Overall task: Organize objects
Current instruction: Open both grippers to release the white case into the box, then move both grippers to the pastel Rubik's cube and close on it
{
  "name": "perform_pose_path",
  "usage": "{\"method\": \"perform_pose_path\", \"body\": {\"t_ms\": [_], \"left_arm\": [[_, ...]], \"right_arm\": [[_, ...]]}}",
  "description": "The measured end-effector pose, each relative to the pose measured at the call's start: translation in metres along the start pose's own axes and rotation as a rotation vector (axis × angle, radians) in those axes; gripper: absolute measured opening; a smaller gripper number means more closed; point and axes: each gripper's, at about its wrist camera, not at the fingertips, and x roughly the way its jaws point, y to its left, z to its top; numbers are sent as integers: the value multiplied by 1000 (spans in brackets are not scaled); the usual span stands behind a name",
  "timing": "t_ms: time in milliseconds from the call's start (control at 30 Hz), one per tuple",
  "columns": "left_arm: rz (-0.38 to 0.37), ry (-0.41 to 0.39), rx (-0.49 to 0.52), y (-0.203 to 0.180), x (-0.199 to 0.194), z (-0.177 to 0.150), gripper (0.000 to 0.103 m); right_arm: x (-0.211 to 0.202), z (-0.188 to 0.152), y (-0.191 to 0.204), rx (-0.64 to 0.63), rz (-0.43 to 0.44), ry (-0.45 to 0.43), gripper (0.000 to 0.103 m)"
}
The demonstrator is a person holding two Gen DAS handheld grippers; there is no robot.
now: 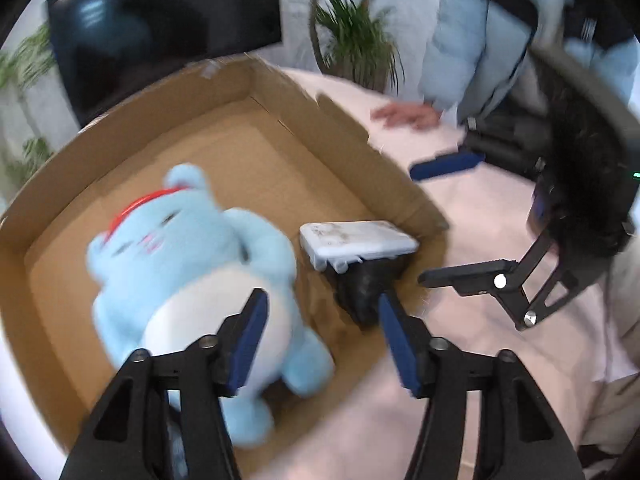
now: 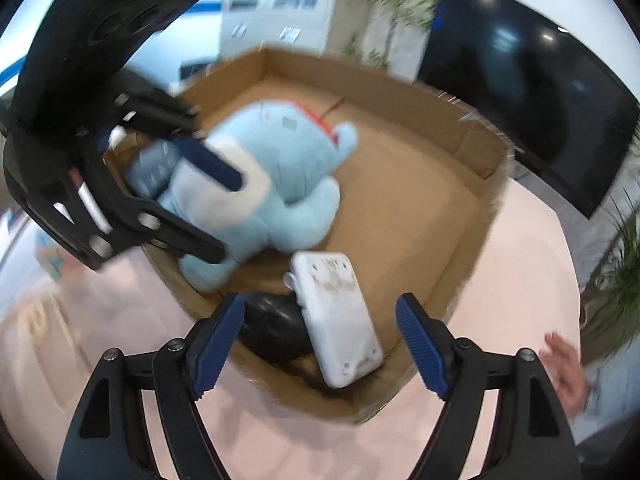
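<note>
Both grippers' jaws stand spread and empty over the cardboard box (image 1: 340, 128) holding a blurred, apparently bear-like plush toy (image 1: 192, 280).

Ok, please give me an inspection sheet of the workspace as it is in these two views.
Surface: table with a pale pink cover.
Job's things: cardboard box, open; in it a blue plush on its back, and a white device leaning on a black object.
Clutter: nothing seen on the bare cover.
Grippers: left gripper open over the plush, nothing between its pads; right gripper open, the device between the jaws but not pressed.
Cables: nothing seen.
Surroundings: dark screen, potted plant, a person's hand resting on the table behind the box.
</note>
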Motion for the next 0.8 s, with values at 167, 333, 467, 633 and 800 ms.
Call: {"method": "perform_pose_path", "body": {"t_ms": [167,333,467,633,800], "left_arm": [[102,-10,-162,24,-62,-72,76],[209,97,-410,42,-86,-177,76],[203,82,-507,33,-100,-234,76],[200,64,-453,1,-96,-256,76],[196,31,-480,3,-97,-258,76]], "right_arm": [[-28,-1,42,107,226,-87,85],[-7,-4,113,44,413,-28,86],[19,-11,172,-93,491,48,86],[50,-13,242,-302,545,95,87],[84,-3,278,-425,490,104,89]]}}
